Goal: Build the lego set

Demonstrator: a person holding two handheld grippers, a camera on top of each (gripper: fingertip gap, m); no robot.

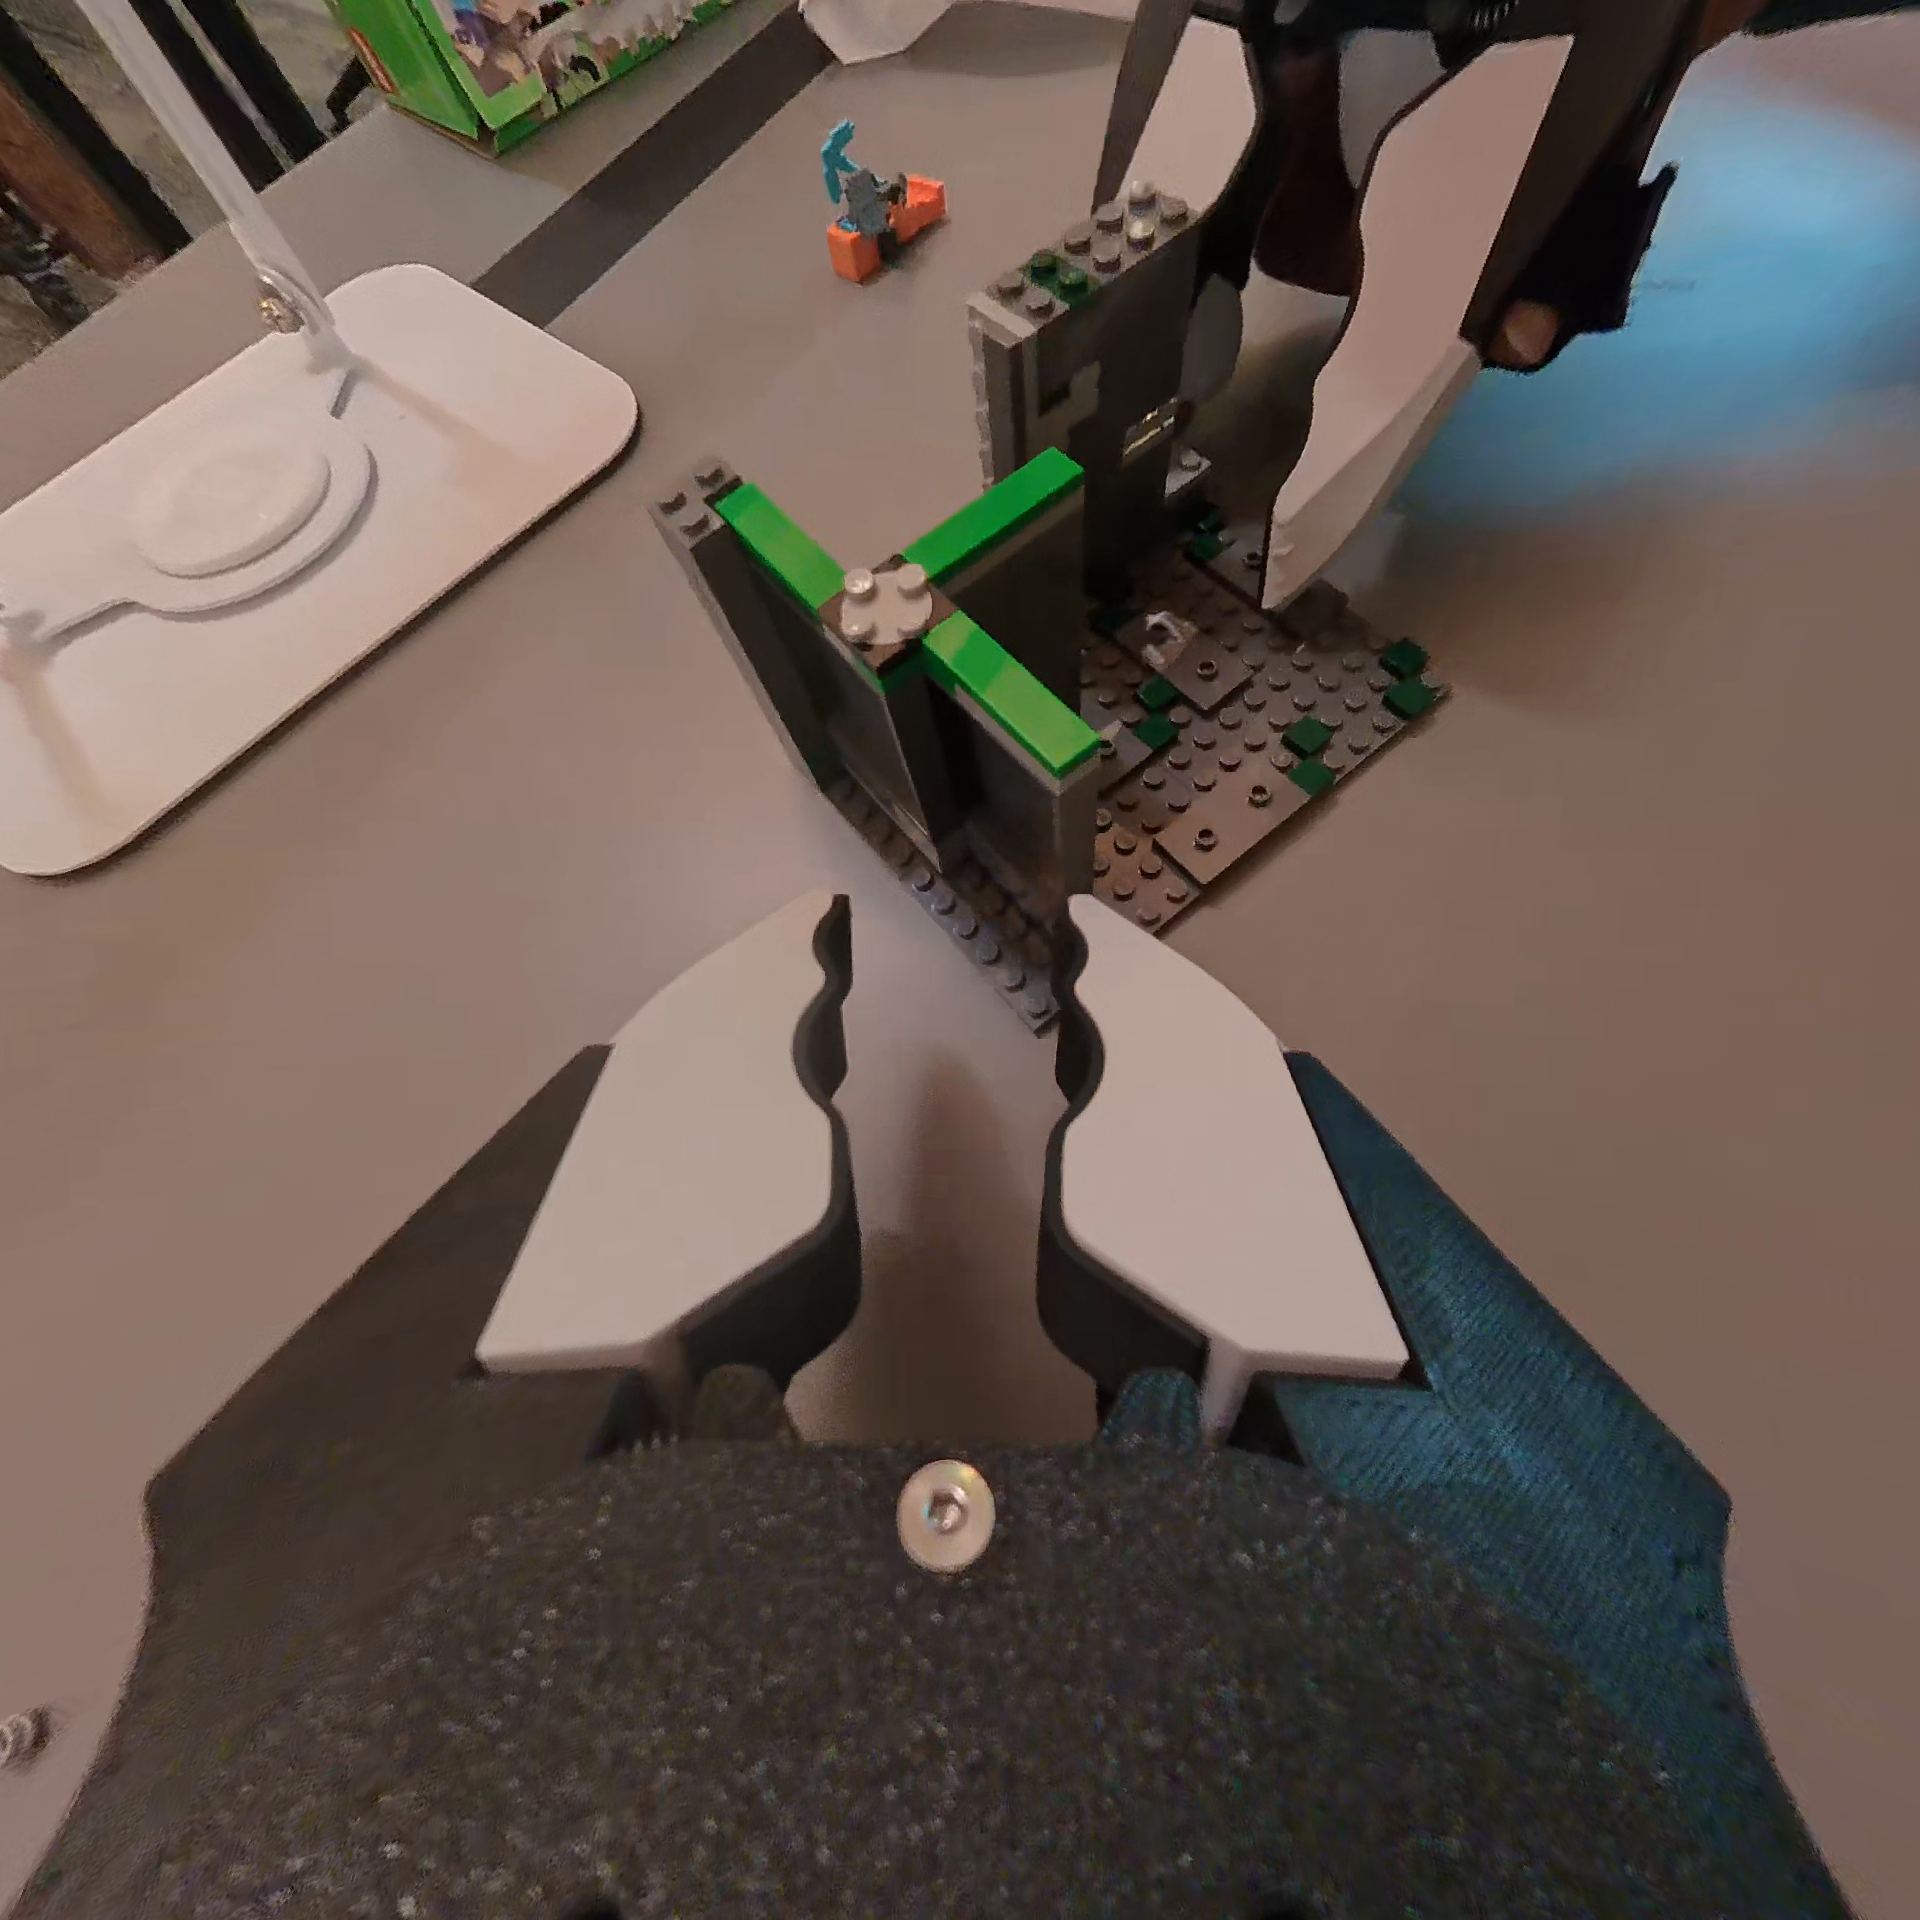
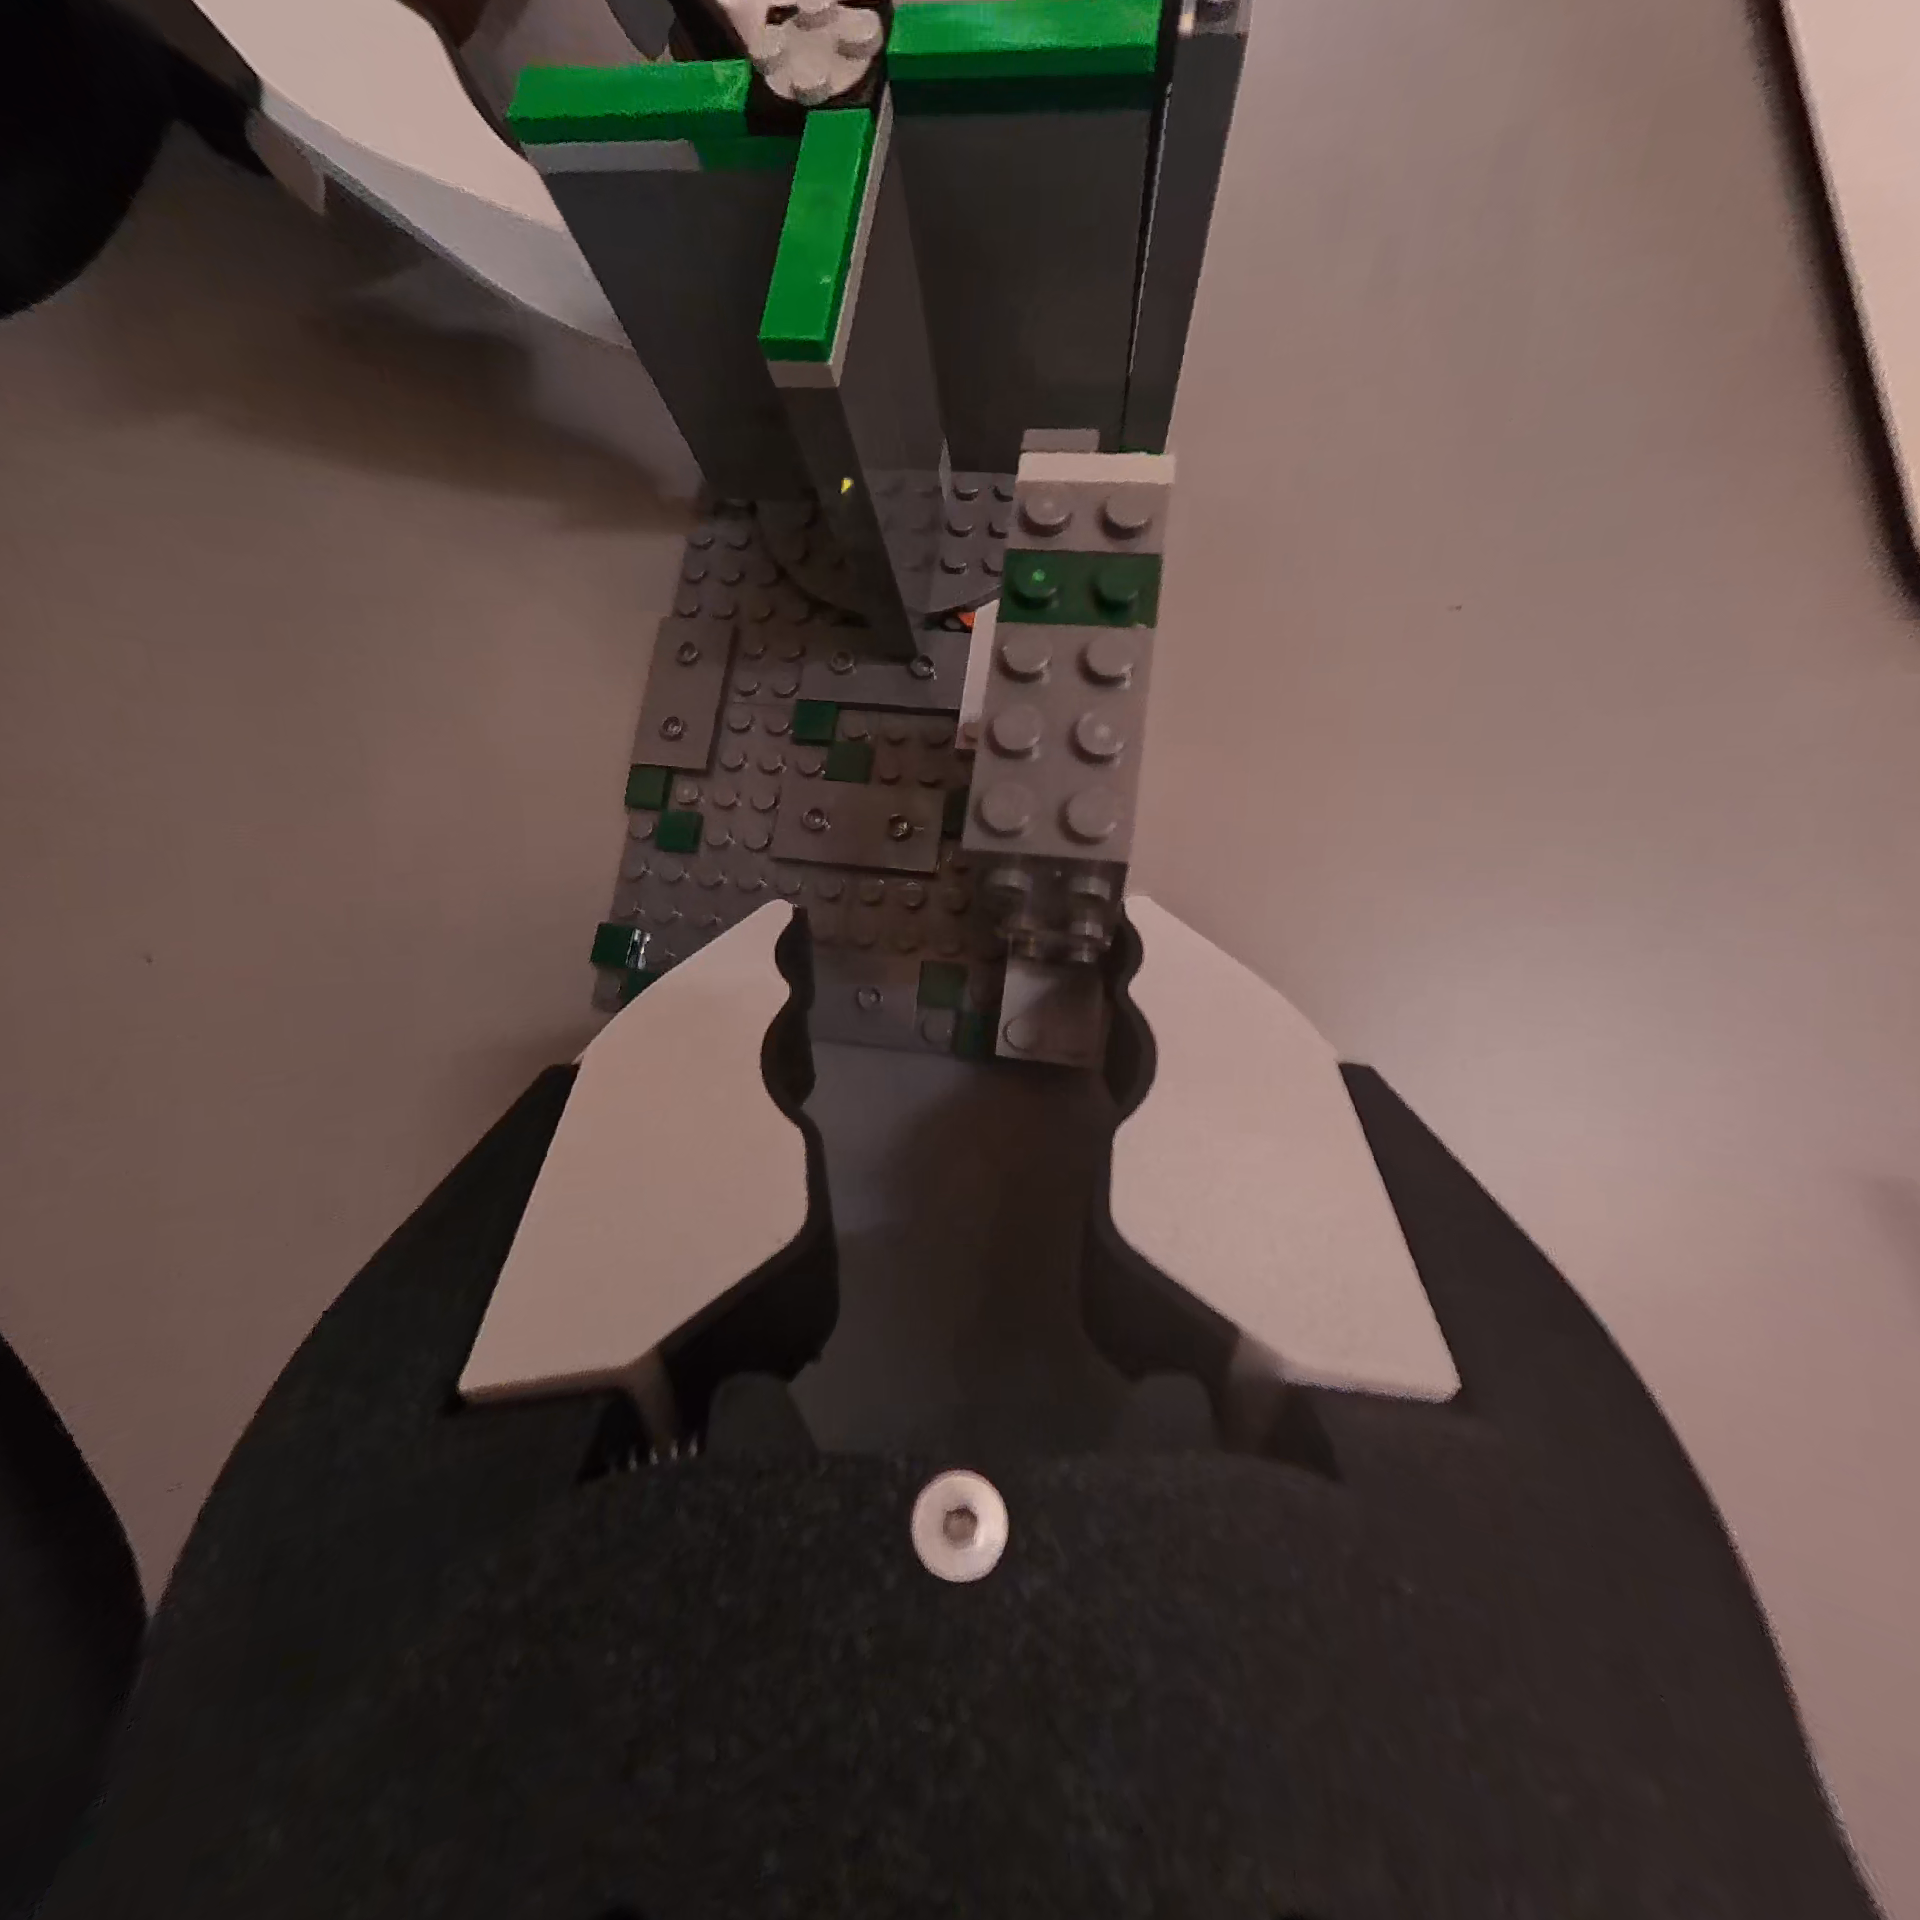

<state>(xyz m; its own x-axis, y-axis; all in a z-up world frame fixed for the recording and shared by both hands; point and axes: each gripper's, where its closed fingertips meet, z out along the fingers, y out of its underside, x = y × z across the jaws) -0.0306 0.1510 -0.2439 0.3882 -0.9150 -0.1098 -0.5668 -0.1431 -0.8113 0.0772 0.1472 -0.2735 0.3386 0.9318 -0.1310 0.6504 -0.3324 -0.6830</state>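
Note:
The lego build (image 1: 1039, 665) stands on a grey studded baseplate (image 1: 1278, 727) with dark green tiles. Grey walls topped with bright green tiles (image 1: 997, 696) meet at a round light grey plate (image 1: 883, 608). A taller grey wall (image 1: 1091, 343) with a studded top stands behind. My left gripper (image 1: 958, 914) is open and empty, just short of the build's near corner. My right gripper (image 2: 956, 914) is open over the baseplate (image 2: 727, 790). The tall wall's studded top (image 2: 1070, 707) ends between its fingers, close to the right finger (image 2: 1195, 1039). It also shows in the left wrist view (image 1: 1340, 468).
A small figure with orange pieces (image 1: 878, 218) stands on the table beyond the build. A white stand base (image 1: 260, 540) lies to the left. A green box (image 1: 520, 62) sits at the far edge. My left gripper's finger (image 2: 416, 156) shows in the right wrist view. Tip to tip, the grippers are about 12 centimetres apart.

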